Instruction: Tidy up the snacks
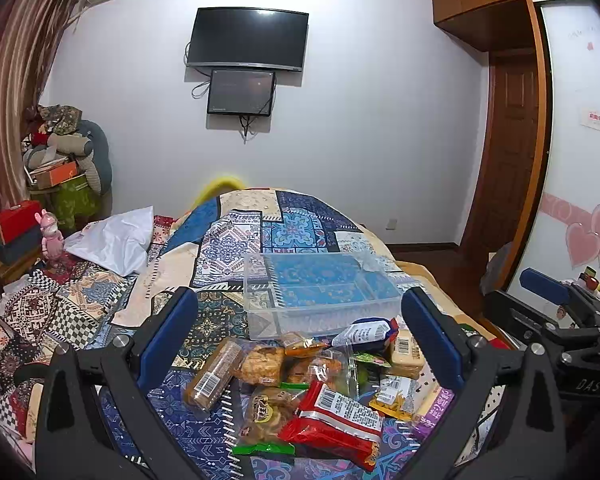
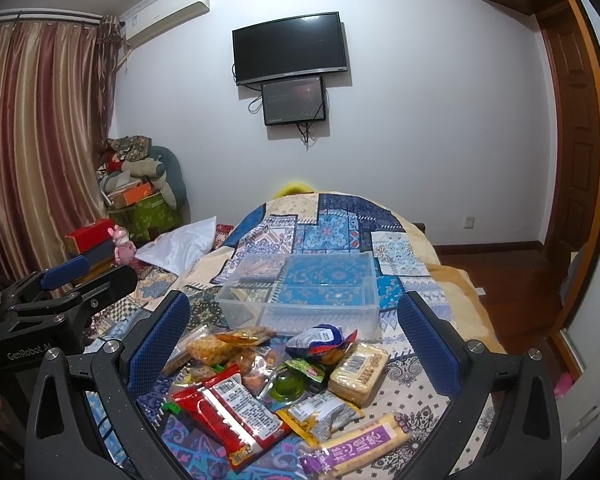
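Note:
A pile of wrapped snacks lies on a patterned bedspread: a red packet [image 1: 332, 420] [image 2: 232, 408], a brown biscuit sleeve [image 1: 214, 376], a blue-white packet [image 1: 368, 334] [image 2: 320, 340], a beige cracker block [image 2: 358, 368] and a purple-labelled bar [image 2: 360, 444]. Behind the pile stands an empty clear plastic box [image 1: 320, 296] [image 2: 300, 296]. My left gripper [image 1: 300, 332] is open and empty, hovering over the pile. My right gripper [image 2: 292, 332] is open and empty over the same pile. Each gripper shows at the edge of the other's view.
A white pillow [image 1: 112, 240] lies at the bed's left. A pink figurine [image 1: 52, 236] and red box [image 1: 14, 220] stand on a side table. Wooden floor [image 2: 500, 272] and a wardrobe are to the right. A wall TV [image 1: 248, 40] hangs ahead.

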`<state>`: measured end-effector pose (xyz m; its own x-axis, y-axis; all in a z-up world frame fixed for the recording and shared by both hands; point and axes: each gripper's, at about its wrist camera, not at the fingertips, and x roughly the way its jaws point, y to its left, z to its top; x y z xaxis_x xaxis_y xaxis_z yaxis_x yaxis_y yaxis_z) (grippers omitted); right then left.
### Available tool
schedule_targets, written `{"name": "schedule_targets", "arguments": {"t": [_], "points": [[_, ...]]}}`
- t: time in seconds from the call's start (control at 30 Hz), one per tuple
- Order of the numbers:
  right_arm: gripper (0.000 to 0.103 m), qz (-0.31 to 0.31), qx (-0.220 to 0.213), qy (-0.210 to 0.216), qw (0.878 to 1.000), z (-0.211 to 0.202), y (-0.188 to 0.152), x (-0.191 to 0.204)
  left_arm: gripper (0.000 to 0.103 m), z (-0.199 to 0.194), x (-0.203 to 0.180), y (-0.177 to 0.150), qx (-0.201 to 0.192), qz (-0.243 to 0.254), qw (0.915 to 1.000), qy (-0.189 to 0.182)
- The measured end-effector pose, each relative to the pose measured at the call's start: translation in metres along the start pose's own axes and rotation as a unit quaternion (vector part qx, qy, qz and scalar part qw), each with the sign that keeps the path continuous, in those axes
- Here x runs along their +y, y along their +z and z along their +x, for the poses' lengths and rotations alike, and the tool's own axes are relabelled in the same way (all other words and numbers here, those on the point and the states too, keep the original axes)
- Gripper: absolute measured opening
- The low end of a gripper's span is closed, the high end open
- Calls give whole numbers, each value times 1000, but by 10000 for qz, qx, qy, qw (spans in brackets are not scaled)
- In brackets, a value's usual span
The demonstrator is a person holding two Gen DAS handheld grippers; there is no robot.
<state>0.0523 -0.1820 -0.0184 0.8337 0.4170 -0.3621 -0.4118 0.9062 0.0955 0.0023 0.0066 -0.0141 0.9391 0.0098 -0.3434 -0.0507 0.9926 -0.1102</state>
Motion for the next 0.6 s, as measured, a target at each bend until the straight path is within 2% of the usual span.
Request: {"name": "schedule_targets", "arguments": {"t": [0.27, 0.33, 0.4, 0.6], "points": [[103, 33, 101, 16, 9999, 5, -4, -7, 103, 6, -1, -4, 91, 14, 10000, 9], [103, 53, 175, -4, 9998, 7, -6, -10, 98, 10, -1, -7, 192, -7, 9998, -10], [103, 74, 318, -58, 9994, 10, -11, -16, 93, 17, 1, -12, 351, -32, 9994, -37], [103, 154, 847, -307, 9958, 25, -35, -39, 88, 43, 9, -34, 1014, -178, 9946, -94]]}}
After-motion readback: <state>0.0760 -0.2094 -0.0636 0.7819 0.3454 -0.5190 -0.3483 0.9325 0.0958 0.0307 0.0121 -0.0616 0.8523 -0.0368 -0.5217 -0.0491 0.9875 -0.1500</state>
